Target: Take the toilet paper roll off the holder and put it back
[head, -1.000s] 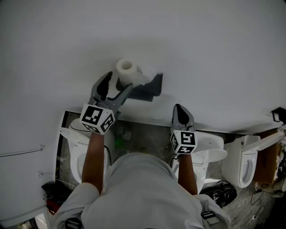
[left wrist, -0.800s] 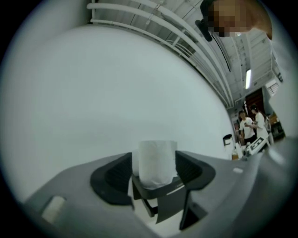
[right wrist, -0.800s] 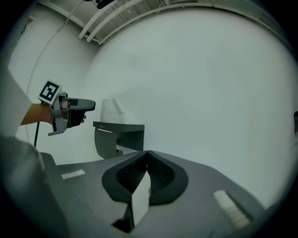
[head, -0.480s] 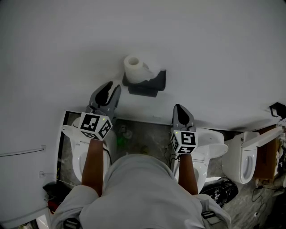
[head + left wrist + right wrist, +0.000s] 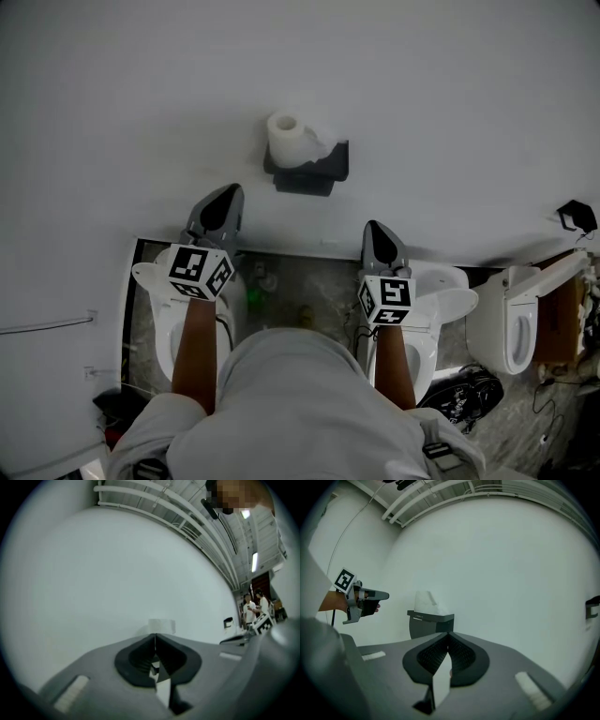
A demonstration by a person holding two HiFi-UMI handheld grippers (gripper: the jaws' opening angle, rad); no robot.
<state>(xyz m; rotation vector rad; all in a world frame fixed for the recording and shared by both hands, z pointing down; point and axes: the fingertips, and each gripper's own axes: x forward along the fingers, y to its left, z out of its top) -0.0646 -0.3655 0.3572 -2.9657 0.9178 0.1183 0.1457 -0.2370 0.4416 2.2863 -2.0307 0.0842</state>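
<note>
The white toilet paper roll (image 5: 286,139) stands on end on the dark holder (image 5: 314,173) fixed to the white wall. My left gripper (image 5: 228,191) hangs below and left of the holder, apart from it, its jaws closing fully together with nothing between them. In the left gripper view the roll (image 5: 161,626) peeks just over the shut jaw tips (image 5: 155,635). My right gripper (image 5: 373,226) is shut and empty, below and right of the holder. The right gripper view shows the roll (image 5: 425,603) on the holder (image 5: 431,623) ahead, with the left gripper (image 5: 380,595) to their left.
White toilets stand on the floor below: one under my left arm (image 5: 161,323), one under my right (image 5: 445,309), another farther right (image 5: 516,328). A black hook (image 5: 574,216) sticks out of the wall at right. People (image 5: 253,609) stand at the far right.
My left gripper, open beside the roll a second ago, has drawn back down from the holder and shut. The roll stays on the holder. The right gripper has held still.
</note>
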